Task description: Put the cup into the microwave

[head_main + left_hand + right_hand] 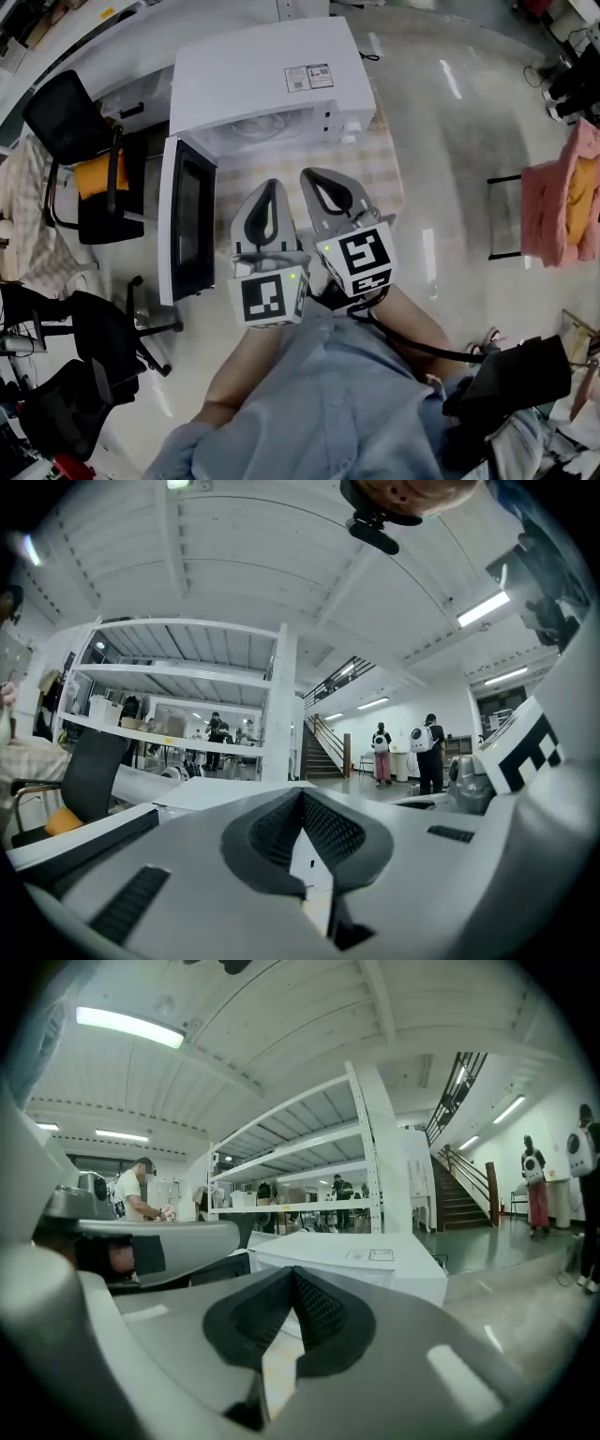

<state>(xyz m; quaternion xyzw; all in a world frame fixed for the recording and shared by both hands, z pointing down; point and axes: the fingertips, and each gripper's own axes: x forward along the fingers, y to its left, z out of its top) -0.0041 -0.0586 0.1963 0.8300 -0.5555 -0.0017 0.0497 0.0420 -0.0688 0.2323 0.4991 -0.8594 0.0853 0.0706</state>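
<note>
I hold the left gripper (pixel 271 185) and right gripper (pixel 311 174) closed and empty at frame centre, clear of the open door (pixel 188 225), perhaps because the cup, unseen, already sits inside the microwave (pixel 262 66) above.

You stand in a big open hall that reads as a lab or workshop floor, not a home. Under you is a glossy grey poured floor (pixel 469 131). White metal shelving (pixel 309 1162) rises in tiers, some of it loaded with boxes, and a staircase (pixel 459 1194) climbs to an upper level. Long strip lights (pixel 129 1027) run along a white panelled ceiling (pixel 234 546). Black office chairs (pixel 89 159) stand at your left. The microwave (pixel 267 75) sits alone on a small counter (pixel 380 173) with a checked cloth, set out on the open floor. People with backpacks (pixel 431 752) stand far off near the stairs.
</note>
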